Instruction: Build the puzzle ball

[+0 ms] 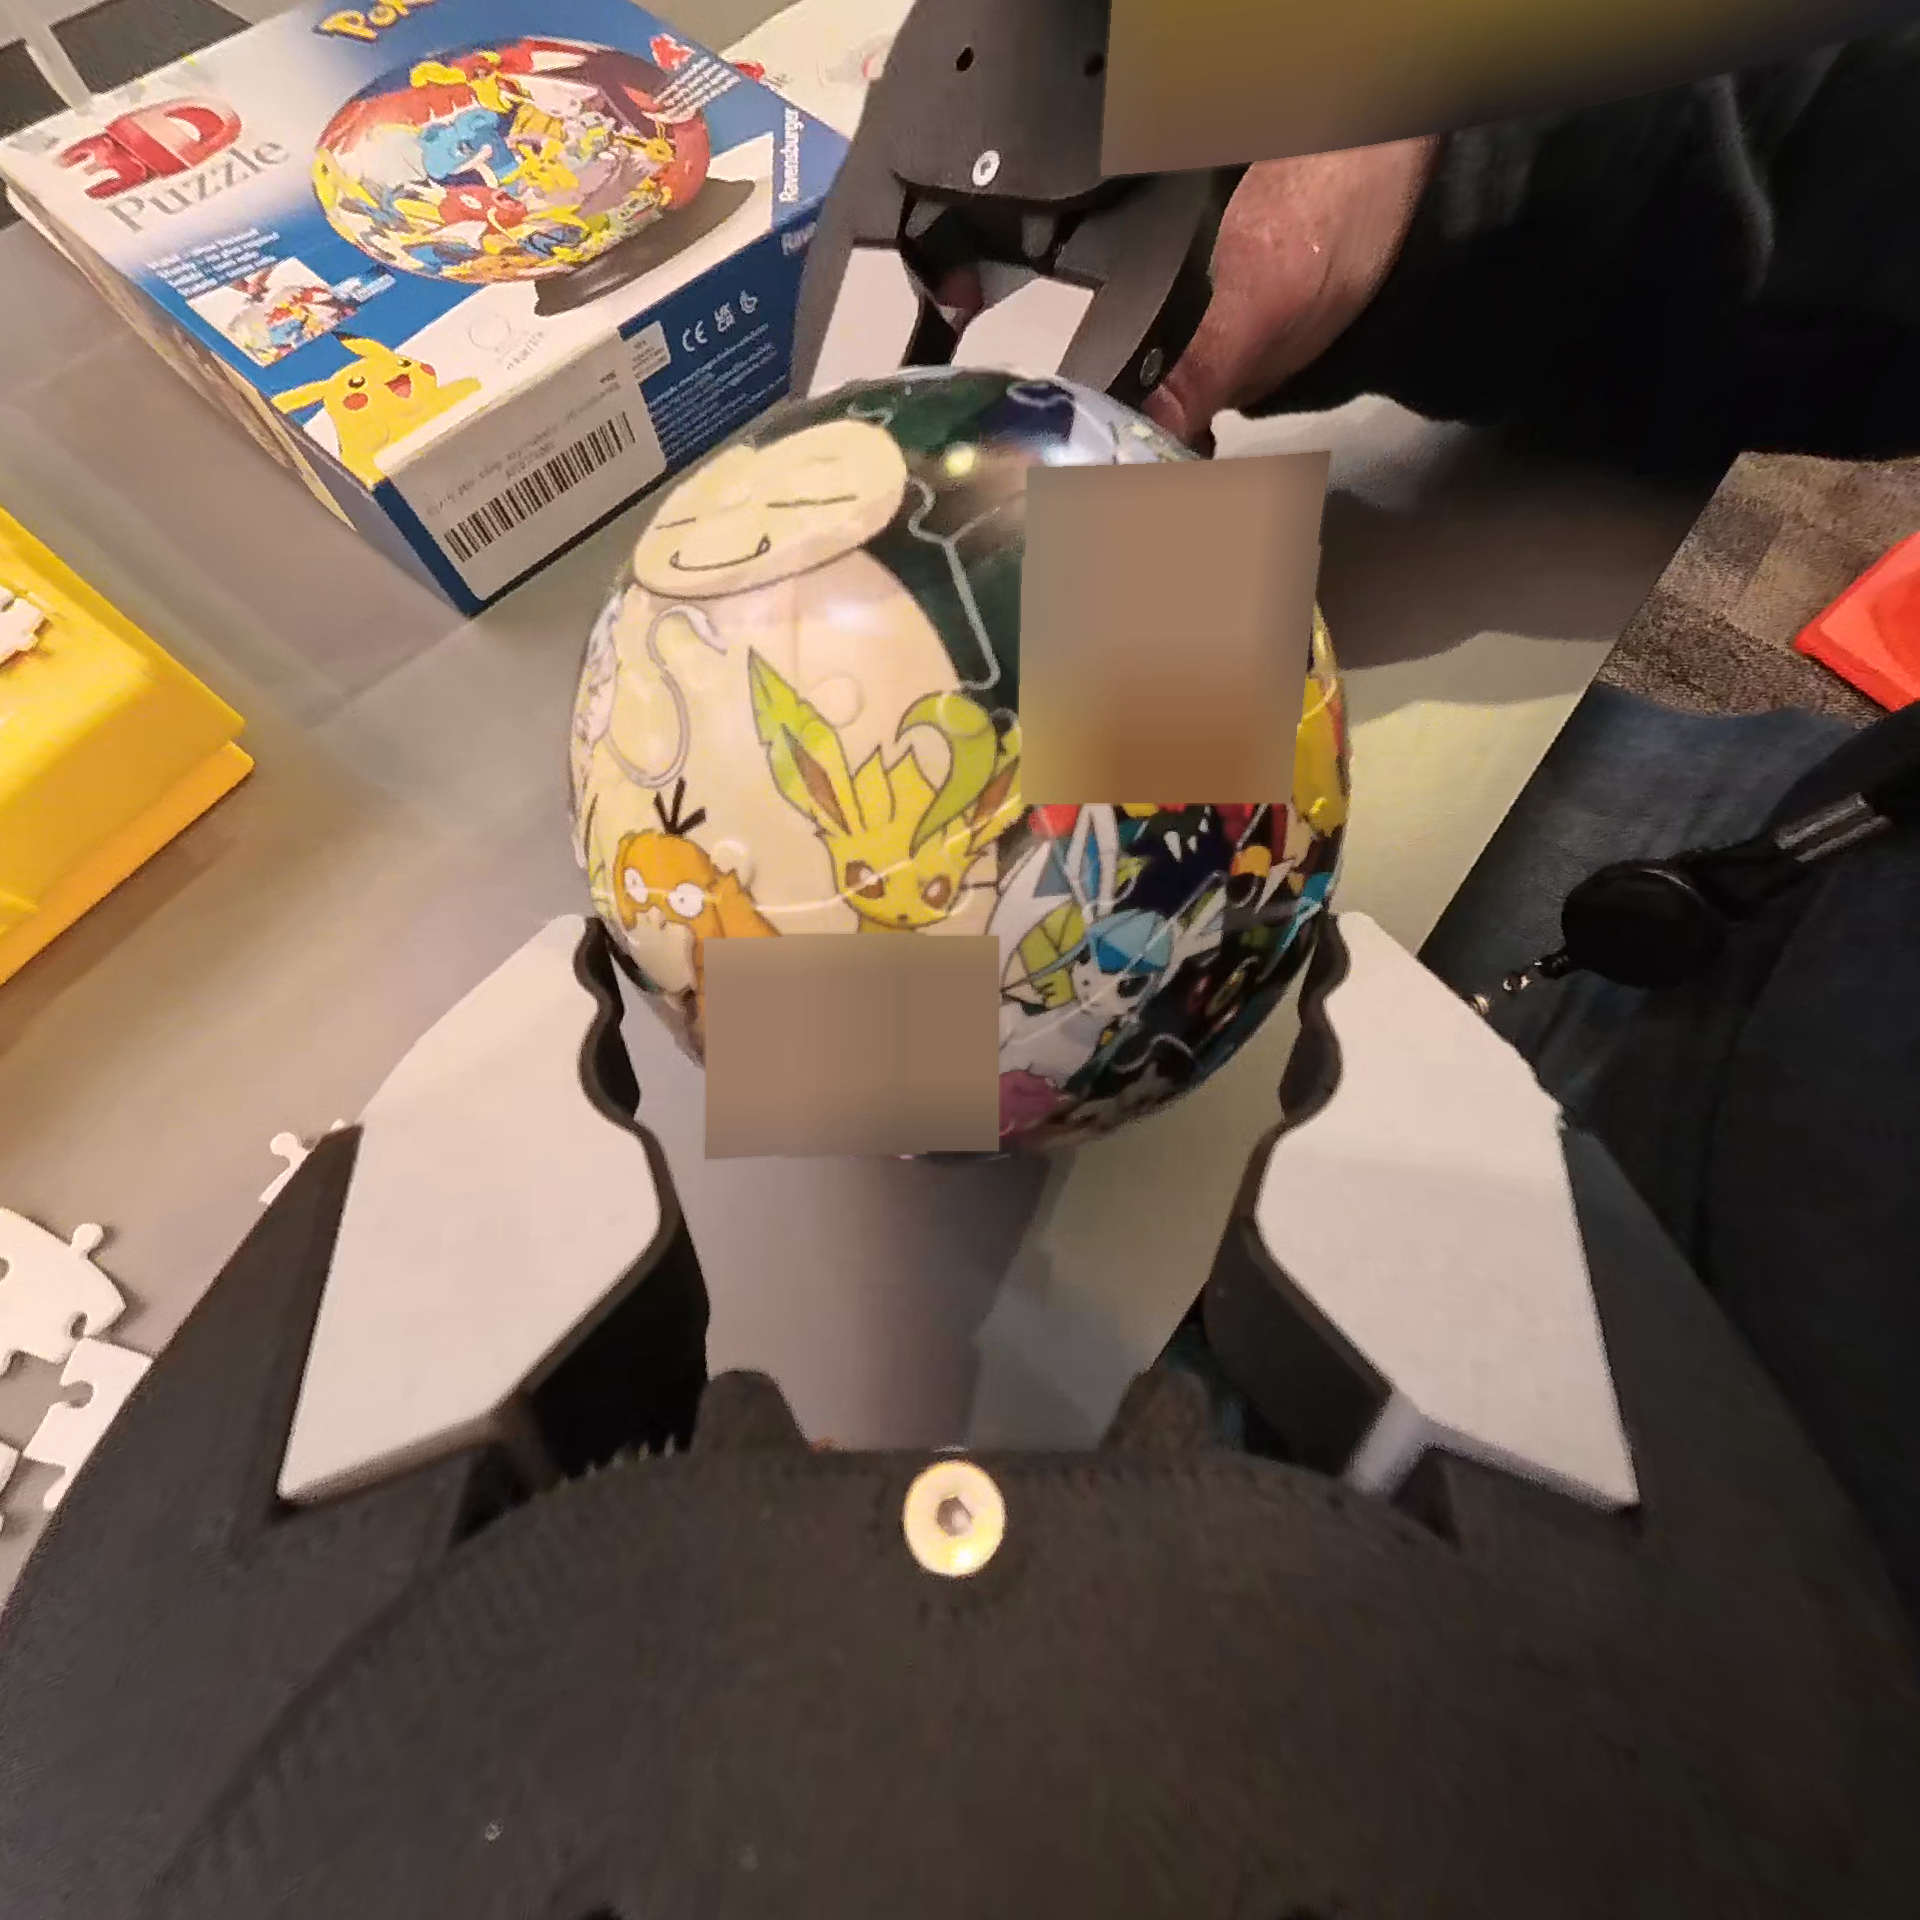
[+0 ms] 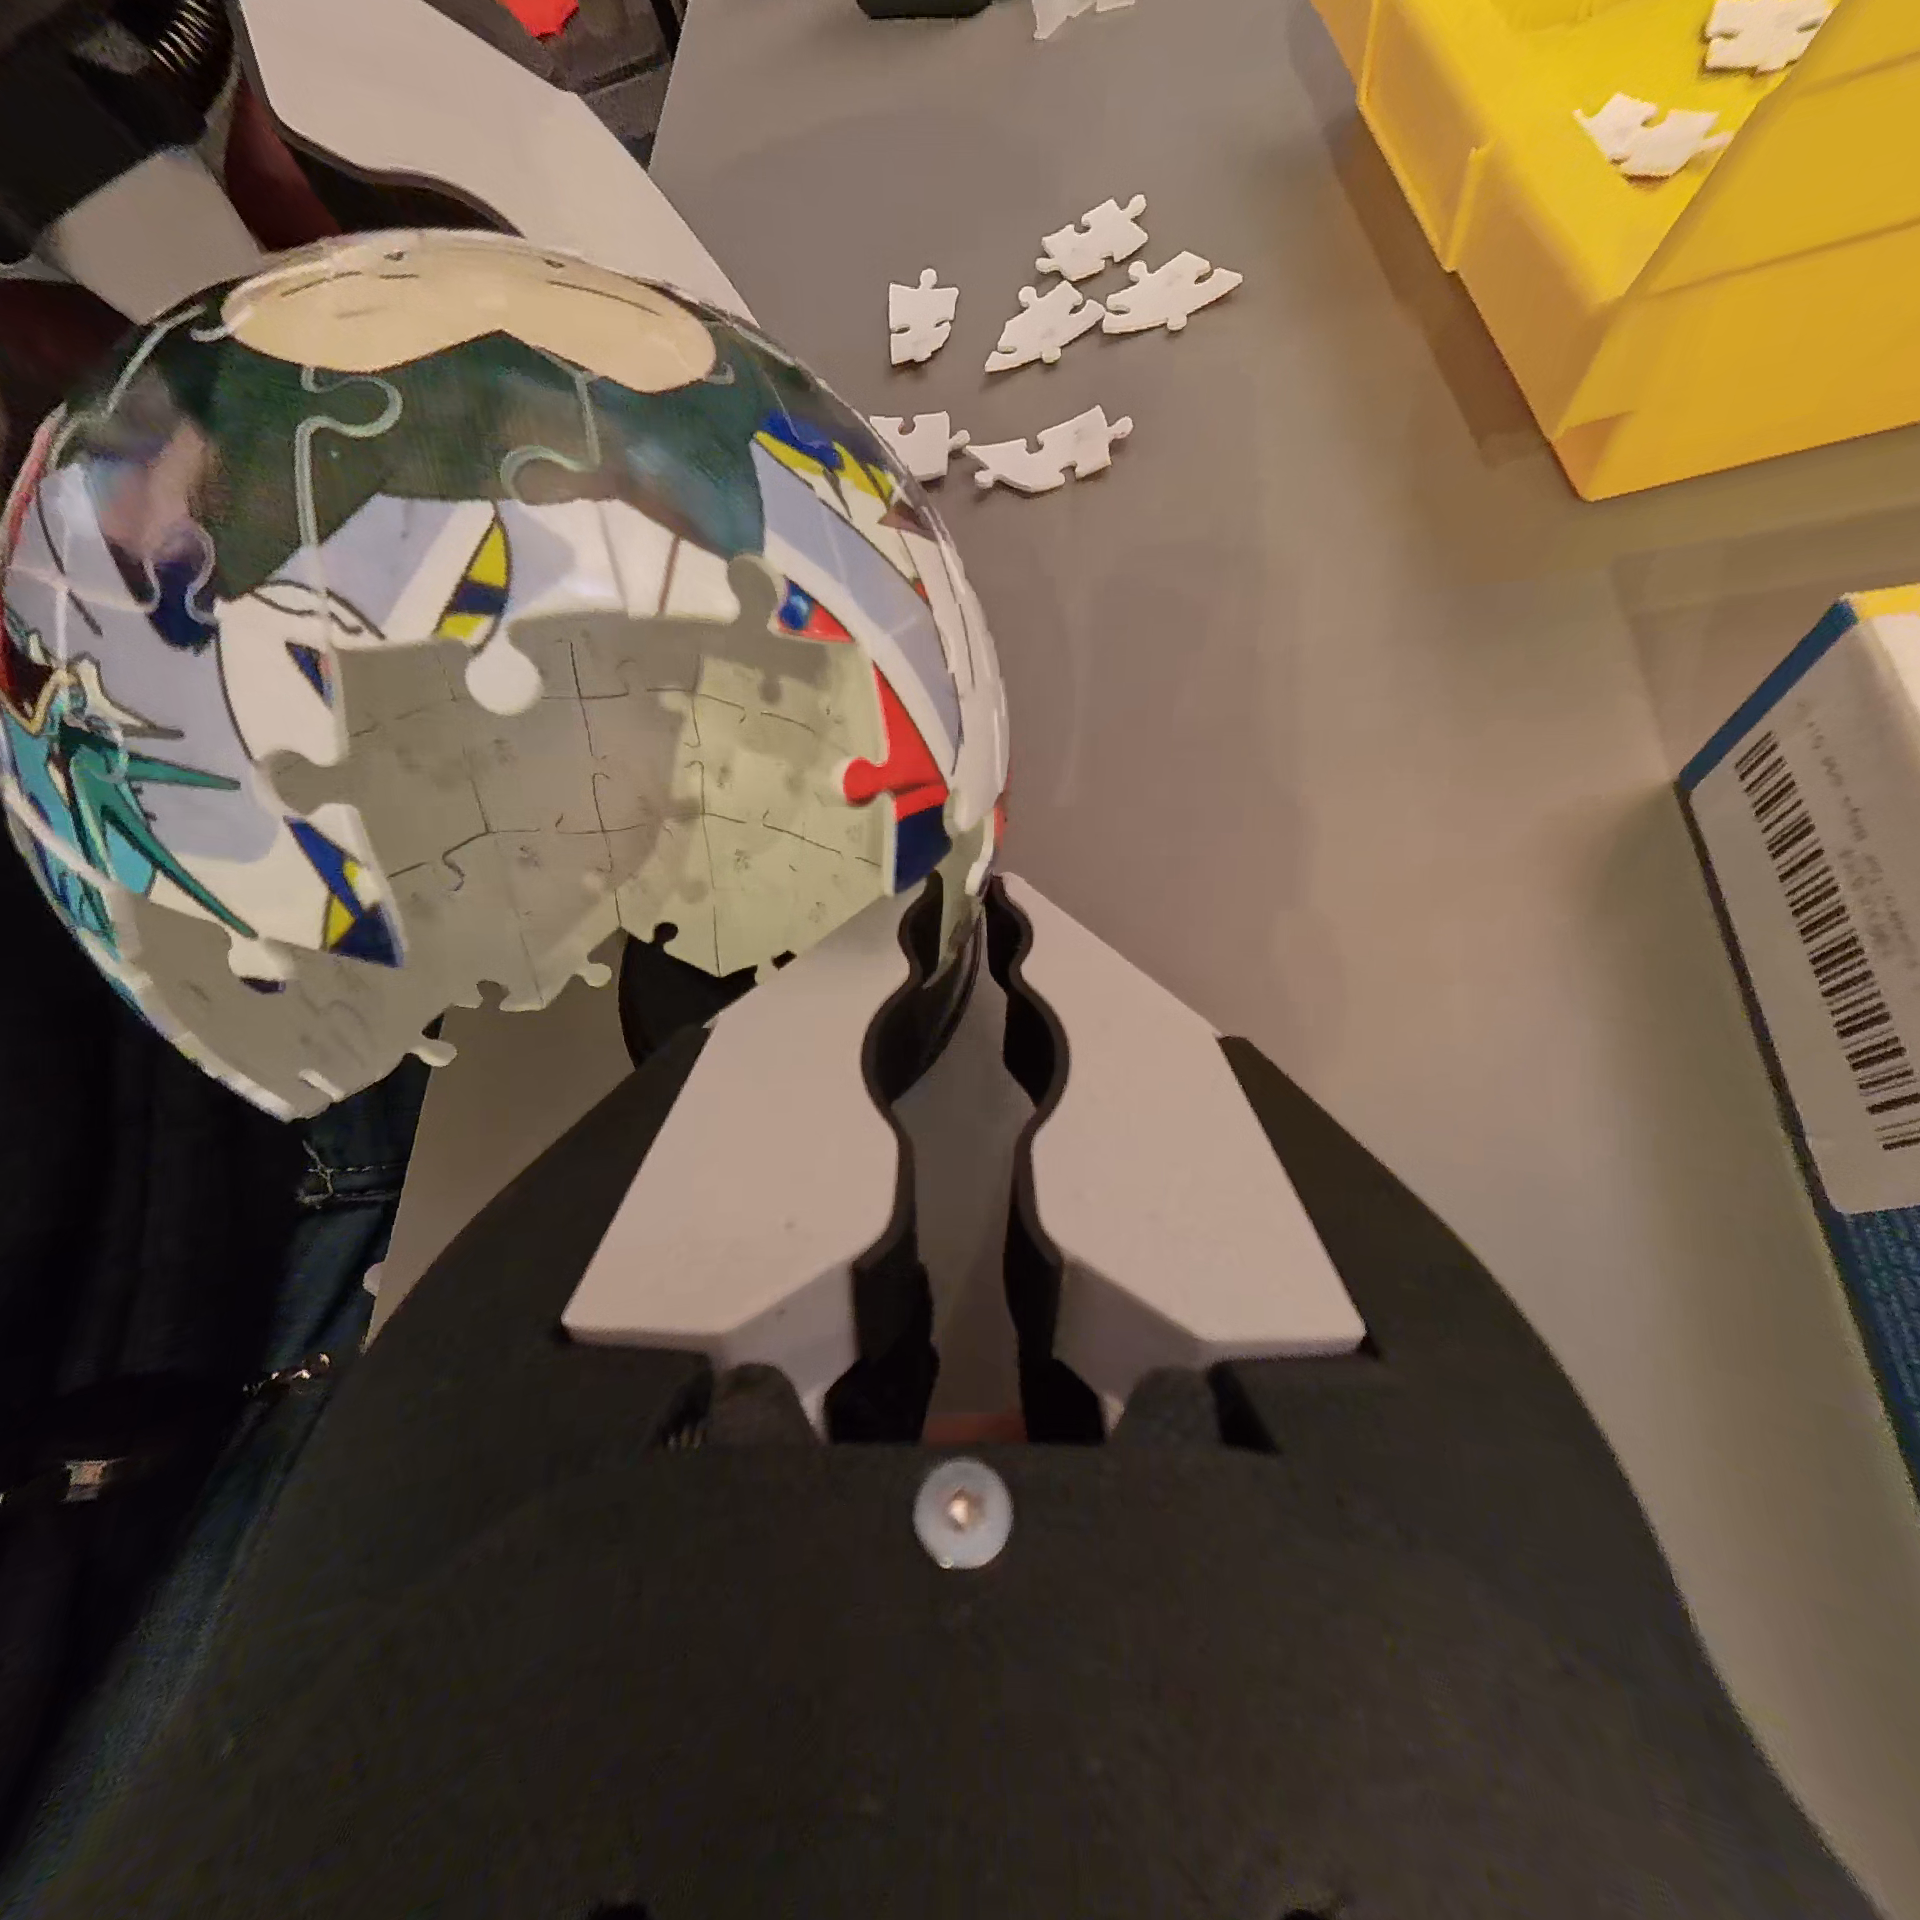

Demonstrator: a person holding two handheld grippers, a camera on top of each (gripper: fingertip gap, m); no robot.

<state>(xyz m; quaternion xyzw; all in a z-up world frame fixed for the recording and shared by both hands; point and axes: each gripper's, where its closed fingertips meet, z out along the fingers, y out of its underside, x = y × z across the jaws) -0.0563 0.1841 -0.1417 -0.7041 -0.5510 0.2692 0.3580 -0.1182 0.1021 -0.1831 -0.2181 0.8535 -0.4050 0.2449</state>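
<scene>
The puzzle ball point(image 1: 831, 727) is a printed sphere held above the grey table. My left gripper point(image 1: 958, 966) is shut on it, one finger on each side. In the right wrist view the ball point(image 2: 416, 520) shows a large opening with the pieces' pale backs inside. My right gripper point(image 2: 966, 904) is nearly closed at the right rim of that opening, pinching a thin white puzzle piece point(image 2: 975, 821) seen edge-on against the shell. In the left wrist view the right gripper point(image 1: 977, 353) reaches in from behind the ball, its tips hidden. A left finger point(image 2: 436, 135) shows behind the ball.
The blue puzzle box point(image 1: 468, 312) lies at the far left, and shows at the right edge in the right wrist view point(image 2: 1849, 935). Yellow bins point(image 2: 1662, 260) hold some pieces. Several white loose pieces point(image 2: 1060, 312) lie on the table. A person's hand point(image 1: 1278, 281) holds the right gripper.
</scene>
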